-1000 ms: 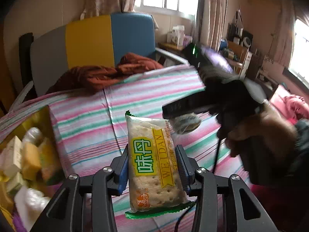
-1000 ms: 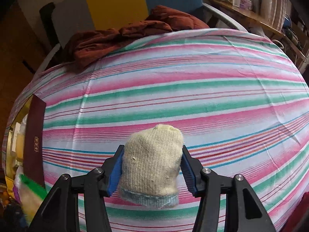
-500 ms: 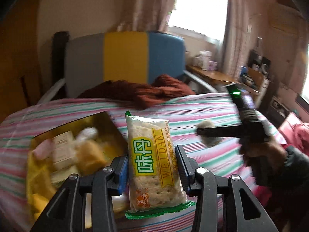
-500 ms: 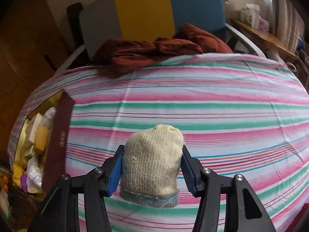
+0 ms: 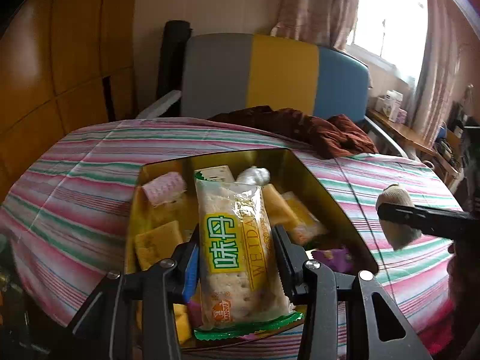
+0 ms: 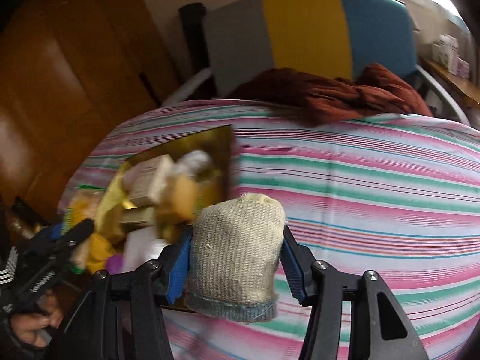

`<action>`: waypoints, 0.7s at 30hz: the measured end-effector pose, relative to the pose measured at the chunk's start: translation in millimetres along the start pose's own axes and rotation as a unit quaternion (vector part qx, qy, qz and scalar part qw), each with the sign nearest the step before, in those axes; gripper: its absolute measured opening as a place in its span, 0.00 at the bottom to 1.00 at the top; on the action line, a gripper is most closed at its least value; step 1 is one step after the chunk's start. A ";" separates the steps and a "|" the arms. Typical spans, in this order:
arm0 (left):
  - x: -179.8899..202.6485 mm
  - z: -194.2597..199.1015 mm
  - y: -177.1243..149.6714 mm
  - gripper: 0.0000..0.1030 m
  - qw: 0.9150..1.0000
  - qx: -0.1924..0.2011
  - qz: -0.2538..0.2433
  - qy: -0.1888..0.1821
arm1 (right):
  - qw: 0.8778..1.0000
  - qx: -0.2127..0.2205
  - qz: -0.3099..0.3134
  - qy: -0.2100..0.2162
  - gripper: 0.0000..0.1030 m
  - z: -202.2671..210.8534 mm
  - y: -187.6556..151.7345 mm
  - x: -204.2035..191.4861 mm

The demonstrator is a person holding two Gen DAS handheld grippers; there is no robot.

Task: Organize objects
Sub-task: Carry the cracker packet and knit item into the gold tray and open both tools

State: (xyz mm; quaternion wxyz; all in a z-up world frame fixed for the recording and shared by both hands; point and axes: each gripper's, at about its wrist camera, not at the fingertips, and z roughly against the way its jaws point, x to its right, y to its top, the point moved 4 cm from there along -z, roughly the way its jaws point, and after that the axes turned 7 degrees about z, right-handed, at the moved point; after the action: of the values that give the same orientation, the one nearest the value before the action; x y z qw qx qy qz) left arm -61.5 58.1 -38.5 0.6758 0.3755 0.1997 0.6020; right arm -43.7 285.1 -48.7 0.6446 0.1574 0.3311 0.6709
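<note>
Cracker packet (image 5: pixel 237 249) clamped upright in the left gripper (image 5: pixel 237 258), lower centre of the left wrist view, now hanging directly over the open gold box (image 5: pixel 324 186). A second ago the box sat only at the frame's left edge; it now fills the centre, so the drop looks close. Knitted sock (image 6: pixel 237 258) pinched in the right gripper (image 6: pixel 237 262), lower centre of the right wrist view; the box has come in from the far left to just beside it. Striped cloth (image 5: pixel 75 180) underneath. Rust-coloured garment (image 5: pixel 315 129) lies beyond, upper centre, by the tricolour chair (image 5: pixel 270 75).
</note>
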 end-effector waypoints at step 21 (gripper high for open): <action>-30.4 -20.8 -5.4 0.43 0.997 -0.048 0.064 -0.009 | 0.996 -0.025 0.081 0.014 0.54 -36.6 12.9 -81.8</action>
State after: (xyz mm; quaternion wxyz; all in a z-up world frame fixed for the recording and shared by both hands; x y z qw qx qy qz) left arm -78.9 34.4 -61.4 0.6551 0.3602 0.1399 0.6493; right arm -67.1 197.6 -49.5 0.5876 0.1585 0.3094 0.7306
